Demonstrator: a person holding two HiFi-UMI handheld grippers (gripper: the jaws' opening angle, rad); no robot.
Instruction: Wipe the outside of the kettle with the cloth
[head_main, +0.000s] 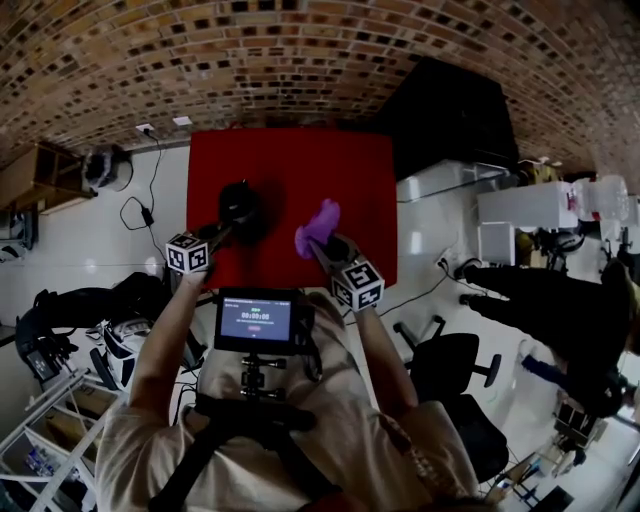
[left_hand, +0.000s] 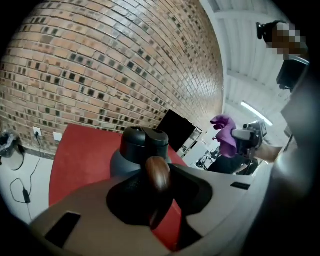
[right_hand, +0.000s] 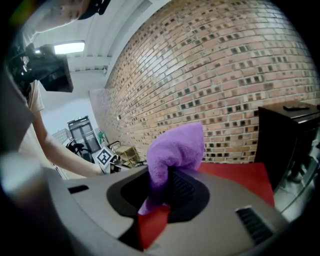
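Left gripper (head_main: 230, 228): clamped on the kettle's (head_main: 240, 203) brown handle (left_hand: 157, 175). Kettle lies centre left in the head view, over the red table (head_main: 300, 160). Right gripper (head_main: 318, 242): clenched on the purple cloth (head_main: 320, 220), just right of the kettle, apart from it.
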